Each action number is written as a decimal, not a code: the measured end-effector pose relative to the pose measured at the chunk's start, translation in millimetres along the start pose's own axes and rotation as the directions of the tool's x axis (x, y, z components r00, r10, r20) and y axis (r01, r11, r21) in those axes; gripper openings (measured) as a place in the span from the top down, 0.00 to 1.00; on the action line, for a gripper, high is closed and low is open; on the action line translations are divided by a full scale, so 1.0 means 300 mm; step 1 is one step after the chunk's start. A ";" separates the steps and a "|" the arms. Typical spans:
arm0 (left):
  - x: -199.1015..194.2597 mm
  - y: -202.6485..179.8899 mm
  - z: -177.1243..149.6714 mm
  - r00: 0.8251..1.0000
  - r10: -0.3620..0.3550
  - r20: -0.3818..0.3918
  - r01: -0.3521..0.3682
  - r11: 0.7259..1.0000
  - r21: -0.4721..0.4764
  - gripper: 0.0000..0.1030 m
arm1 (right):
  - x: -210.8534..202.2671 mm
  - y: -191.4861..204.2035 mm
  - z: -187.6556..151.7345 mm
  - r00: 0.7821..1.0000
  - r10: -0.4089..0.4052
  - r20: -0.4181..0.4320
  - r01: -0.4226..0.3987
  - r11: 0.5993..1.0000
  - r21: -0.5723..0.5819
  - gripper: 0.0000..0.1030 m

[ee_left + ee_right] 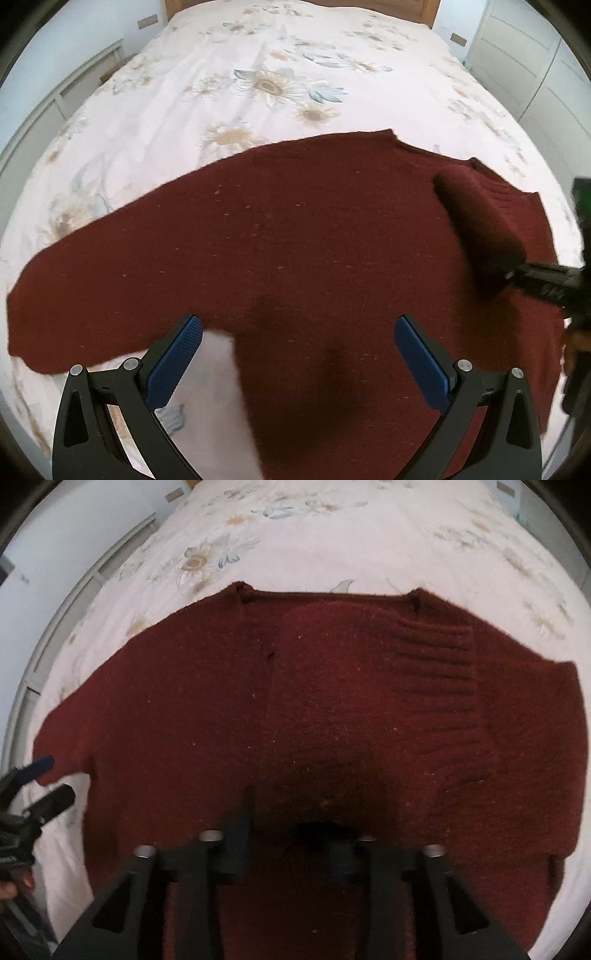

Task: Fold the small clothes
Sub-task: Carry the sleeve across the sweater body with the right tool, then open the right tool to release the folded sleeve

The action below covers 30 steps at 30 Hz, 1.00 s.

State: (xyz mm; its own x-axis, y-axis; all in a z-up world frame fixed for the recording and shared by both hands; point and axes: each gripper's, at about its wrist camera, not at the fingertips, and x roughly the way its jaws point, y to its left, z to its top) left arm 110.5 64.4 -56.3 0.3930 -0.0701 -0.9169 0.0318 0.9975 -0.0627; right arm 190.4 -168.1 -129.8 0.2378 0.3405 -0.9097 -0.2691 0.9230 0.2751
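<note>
A dark red knitted sweater (295, 229) (184, 709) lies flat on the bed, its left sleeve stretched out to the side. The other sleeve (369, 686) is folded across the chest, and its ribbed cuff (436, 657) lies near the neckline. My left gripper (298, 323) (55, 779) hangs open just above the sweater's left armpit with nothing between its blue pads (173, 362). My right gripper (291, 830) (517, 275) points down over the folded sleeve. Its fingers stand apart, and the sleeve's lower fold sits in deep shadow between them.
The bed carries a white spread with a flower print (277, 85), bare beyond the sweater. A wooden headboard (173, 5) is at the far end. White furniture (74, 81) runs along the left and white drawers (535, 55) stand at the right. A hand (11, 886) shows at the left edge.
</note>
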 end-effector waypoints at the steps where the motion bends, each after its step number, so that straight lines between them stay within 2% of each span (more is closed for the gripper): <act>1: -0.002 -0.004 0.001 1.000 -0.002 0.001 0.002 1.000 0.002 0.01 | -0.016 -0.002 0.000 1.000 -0.010 0.008 0.010 1.000 -0.011 0.42; 3: -0.008 -0.014 0.006 1.000 -0.002 0.007 0.002 1.000 0.011 0.01 | -0.052 -0.012 -0.004 0.999 -0.037 0.025 0.037 0.999 -0.025 0.21; 7: -0.011 -0.054 0.026 1.000 0.001 -0.007 0.000 0.999 0.046 0.01 | -0.129 -0.067 -0.034 0.995 -0.095 0.034 0.097 0.993 -0.061 0.19; 9: -0.012 -0.078 0.035 1.000 -0.005 -0.003 0.005 0.998 0.066 0.01 | -0.165 -0.108 -0.060 0.993 -0.108 0.046 0.111 0.992 -0.059 0.14; 12: -0.013 -0.136 0.054 1.000 0.010 0.017 -0.012 0.992 0.126 0.01 | -0.227 -0.213 -0.121 0.986 -0.154 0.060 0.156 0.988 -0.018 0.01; 15: -0.006 -0.225 0.078 1.000 0.011 0.028 -0.017 0.981 0.195 0.01 | -0.279 -0.314 -0.167 0.978 -0.200 0.065 0.198 0.979 0.038 0.01; 19: 0.019 -0.384 0.117 0.999 -0.036 0.023 0.028 0.956 0.290 0.01 | -0.339 -0.447 -0.228 0.971 -0.227 0.071 0.216 0.968 0.130 0.01; 25: 0.100 -0.674 0.162 0.999 -0.048 0.012 0.037 0.889 0.455 0.01 | -0.336 -0.521 -0.267 0.975 -0.206 0.079 0.186 0.960 0.210 0.01; 30: 0.243 -0.865 0.163 1.000 0.000 -0.026 0.014 0.836 0.548 0.01 | -0.326 -0.571 -0.307 0.980 -0.186 0.068 0.164 0.954 0.251 0.01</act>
State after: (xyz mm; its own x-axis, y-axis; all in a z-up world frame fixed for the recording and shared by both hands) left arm 175.8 -199.9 -87.6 0.3688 -0.0695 -0.9269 0.5360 0.8306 0.1509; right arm 127.3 -376.1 -116.6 0.3468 0.1738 -0.9217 0.0166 0.9814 0.1913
